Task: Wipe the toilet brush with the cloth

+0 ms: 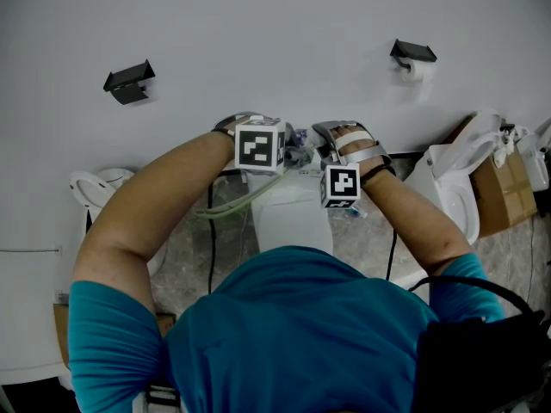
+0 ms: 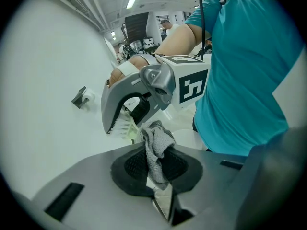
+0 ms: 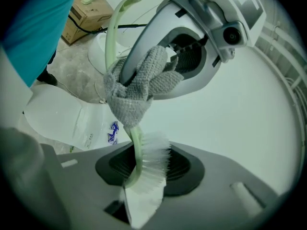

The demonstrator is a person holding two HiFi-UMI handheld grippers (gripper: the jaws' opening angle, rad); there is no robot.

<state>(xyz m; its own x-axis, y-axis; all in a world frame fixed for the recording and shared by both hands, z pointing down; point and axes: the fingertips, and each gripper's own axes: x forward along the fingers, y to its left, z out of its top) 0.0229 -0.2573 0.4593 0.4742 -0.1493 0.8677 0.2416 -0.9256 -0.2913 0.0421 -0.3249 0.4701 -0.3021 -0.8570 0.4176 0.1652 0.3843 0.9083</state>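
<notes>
Wiping looks to be under way: the left gripper [image 2: 156, 164] has its jaws clenched on a grey cloth [image 2: 154, 145], and in the right gripper view that cloth is bunched round the pale green stem of the toilet brush [image 3: 146, 162], just above the white bristles; the right gripper [image 3: 144, 171] clamps the brush by its bristle head, with the long stem arching up and away to the far left; both grippers meet close to the white wall [image 1: 258, 41], above a white toilet [image 1: 293, 218]; as I judge it, the next move calls for sliding the pinched cloth along the stem away from the bristles while the right hand holds the head steady, with enough squeeze that the cloth does not slip off; of writing, little can be read: each gripper's cube carries black-and-white square markers [image 1: 258, 146]; some blue print [image 3: 112, 131] on a white surface below the cloth is too small to make out; a cardboard box [image 3: 84, 16] at the far left bears no legible label
</notes>
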